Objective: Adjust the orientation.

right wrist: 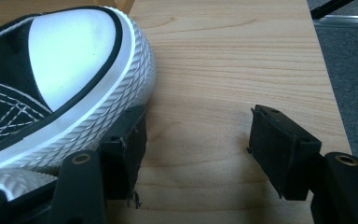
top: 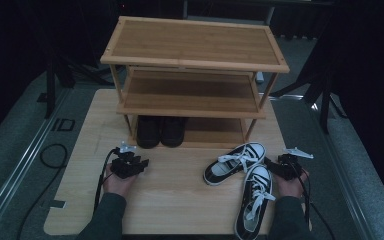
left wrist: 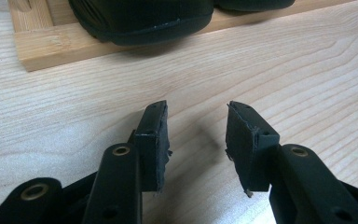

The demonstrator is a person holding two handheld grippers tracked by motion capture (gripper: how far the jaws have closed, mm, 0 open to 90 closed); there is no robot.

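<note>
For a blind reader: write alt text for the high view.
Two hands hold open grippers on a wooden table: the left gripper over bare wood, the right gripper beside two black-and-white sneakers. Behind stands a three-tier rack with black shoes on its bottom shelf.

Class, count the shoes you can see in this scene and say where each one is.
4. Two black shoes sit side by side on the rack's bottom shelf. Two black-and-white sneakers lie on the table, by the right gripper. No others show.
</note>
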